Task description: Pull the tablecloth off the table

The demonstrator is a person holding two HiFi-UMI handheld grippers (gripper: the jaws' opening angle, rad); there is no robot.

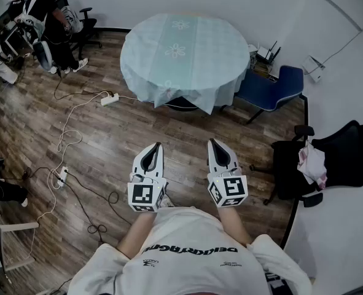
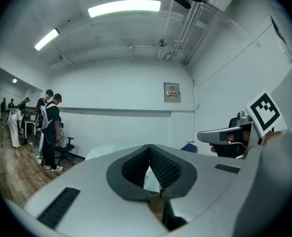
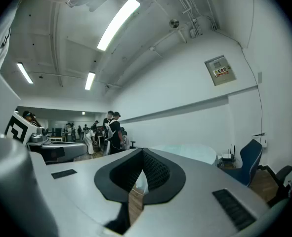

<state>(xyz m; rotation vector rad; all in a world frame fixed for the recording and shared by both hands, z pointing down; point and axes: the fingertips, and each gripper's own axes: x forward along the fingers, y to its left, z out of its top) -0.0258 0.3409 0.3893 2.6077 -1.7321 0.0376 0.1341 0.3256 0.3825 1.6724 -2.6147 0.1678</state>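
Observation:
A round table under a pale blue-green tablecloth (image 1: 187, 57) with white flower prints stands across the room, well ahead of me. The cloth hangs over its edge all round. My left gripper (image 1: 158, 145) and right gripper (image 1: 211, 141) are held side by side in front of my chest, both shut and empty, pointing toward the table and far short of it. In the left gripper view the left gripper (image 2: 149, 146) has its tips closed, with the tablecloth (image 2: 102, 151) low behind them. The right gripper (image 3: 142, 150) is likewise closed, the tablecloth (image 3: 190, 151) beyond it.
A blue chair (image 1: 270, 91) stands at the table's right and a black office chair (image 1: 344, 155) with pink cloth by the right wall. White cables and power strips (image 1: 109, 99) lie on the wooden floor at left. Several people (image 1: 43, 17) stand by desks at the far left.

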